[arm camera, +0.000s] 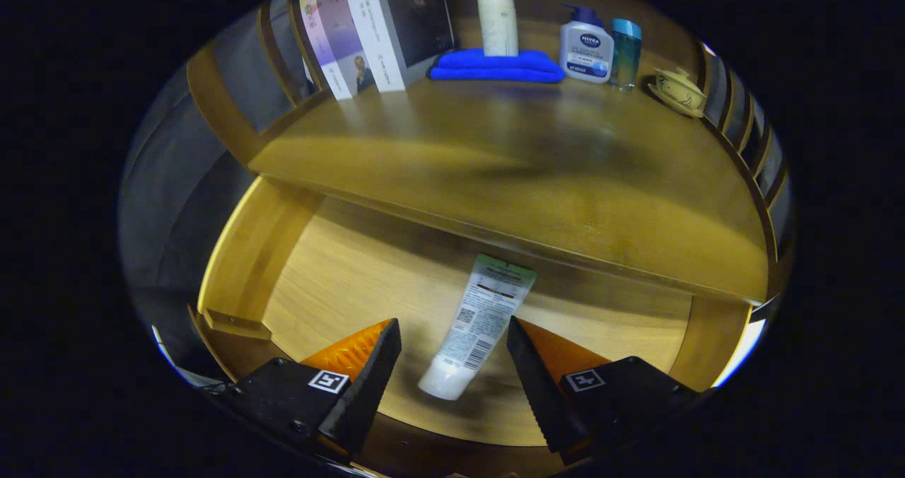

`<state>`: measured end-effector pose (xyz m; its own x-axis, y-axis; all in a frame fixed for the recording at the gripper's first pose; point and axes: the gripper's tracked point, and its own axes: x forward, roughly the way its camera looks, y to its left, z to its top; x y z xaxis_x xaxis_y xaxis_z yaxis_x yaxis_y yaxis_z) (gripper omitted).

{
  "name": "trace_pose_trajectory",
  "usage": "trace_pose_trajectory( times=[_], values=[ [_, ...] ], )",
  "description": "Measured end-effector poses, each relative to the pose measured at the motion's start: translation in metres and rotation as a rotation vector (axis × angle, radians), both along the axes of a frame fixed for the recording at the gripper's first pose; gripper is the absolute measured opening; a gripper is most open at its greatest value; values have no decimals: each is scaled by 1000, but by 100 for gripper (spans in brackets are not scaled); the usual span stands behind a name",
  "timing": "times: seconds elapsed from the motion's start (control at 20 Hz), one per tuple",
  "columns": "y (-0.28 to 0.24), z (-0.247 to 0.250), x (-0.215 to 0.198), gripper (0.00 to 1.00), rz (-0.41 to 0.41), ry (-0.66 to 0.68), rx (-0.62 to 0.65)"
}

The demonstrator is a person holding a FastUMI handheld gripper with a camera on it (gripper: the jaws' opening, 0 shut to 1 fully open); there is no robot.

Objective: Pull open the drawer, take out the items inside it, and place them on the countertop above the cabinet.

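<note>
The wooden drawer (247, 266) stands pulled open below the cabinet's countertop (509, 174). A white tube (479, 322) with a green crimped end lies on the drawer floor, cap end toward me, crimped end pointing under the countertop edge. My gripper (452, 340) hangs above the drawer, open, with the tube lying between the two fingers and below them; neither finger touches it.
On the countertop at the back stand leaning books (382, 29), a folded blue towel (495, 66) with a white pump bottle (497, 18) on it, a white-and-blue bottle (587, 47), a teal bottle (626, 52) and a small teacup (679, 90). Slatted rails edge both sides.
</note>
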<state>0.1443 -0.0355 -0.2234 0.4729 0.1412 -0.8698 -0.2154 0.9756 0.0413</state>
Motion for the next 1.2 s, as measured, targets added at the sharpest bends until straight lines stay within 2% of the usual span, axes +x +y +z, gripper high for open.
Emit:
trace_pose_trajectory(
  times=[0.35,0.45,0.65,0.8,0.85,0.9,0.95,1.0,1.2],
  values=[
    [-15,-23,1,95,-2,108,-53],
    [-9,-32,-1,95,8,156,-34],
    [-9,-41,2,85,28,202,-62],
    [-9,-47,-1,66,82,222,-85],
    [-10,-31,-4,56,106,211,-93],
    [-10,-44,-6,54,137,213,-108],
    [-8,-33,-6,54,142,192,-112],
    [-6,-36,-9,42,166,185,-119],
    [0,-31,-16,42,214,163,-113]
  ],
)
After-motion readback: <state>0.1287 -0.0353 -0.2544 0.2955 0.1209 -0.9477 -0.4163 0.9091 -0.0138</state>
